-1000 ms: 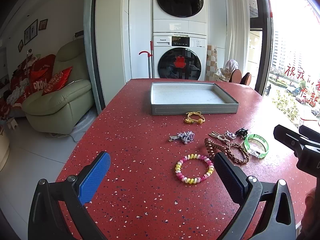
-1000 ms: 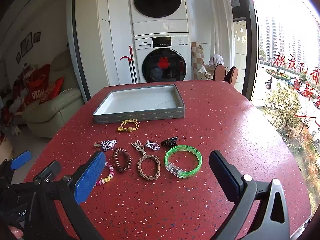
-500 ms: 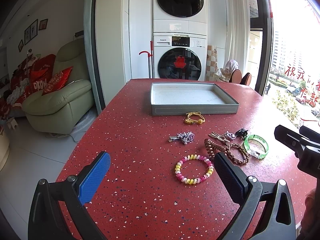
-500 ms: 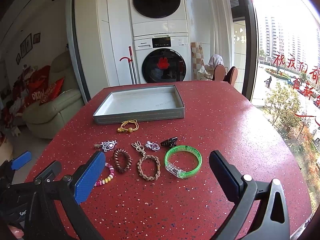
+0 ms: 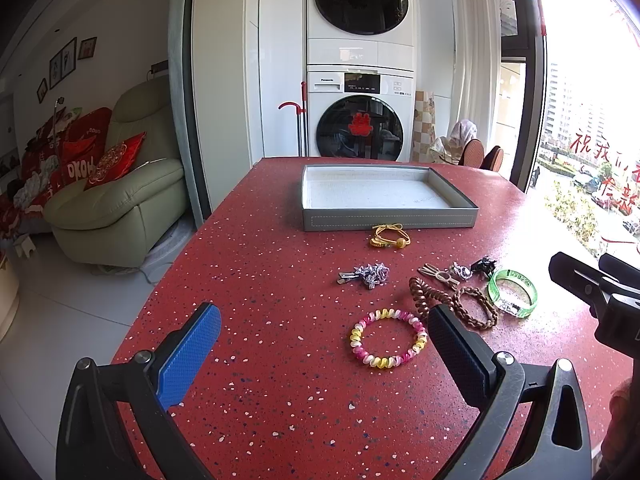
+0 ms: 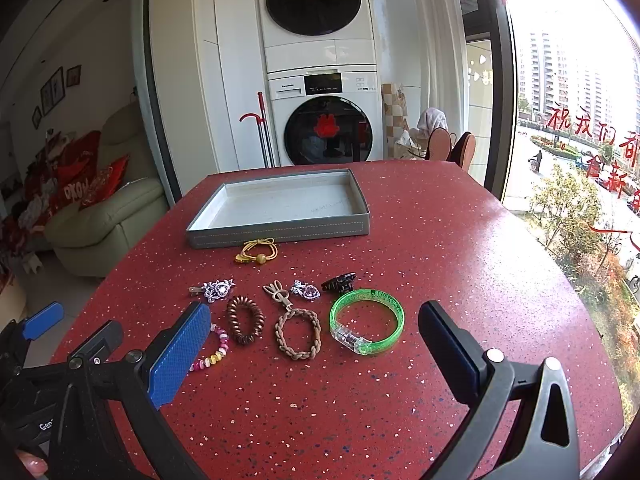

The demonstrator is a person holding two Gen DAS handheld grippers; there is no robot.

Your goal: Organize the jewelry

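Both grippers, left gripper (image 5: 320,356) and right gripper (image 6: 316,344), spread wide, empty, above red speckled table (image 6: 460,248); shallow grey rectangular tray (image 6: 280,228) bare.

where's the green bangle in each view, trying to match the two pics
Left wrist view: the green bangle lies at the right, beyond the left claw's right finger, last in the row of jewelry.
Right wrist view: it lies near the middle, between the open fingers of the right claw.
Shared landmark: the grey tray at the far side of the table, empty.
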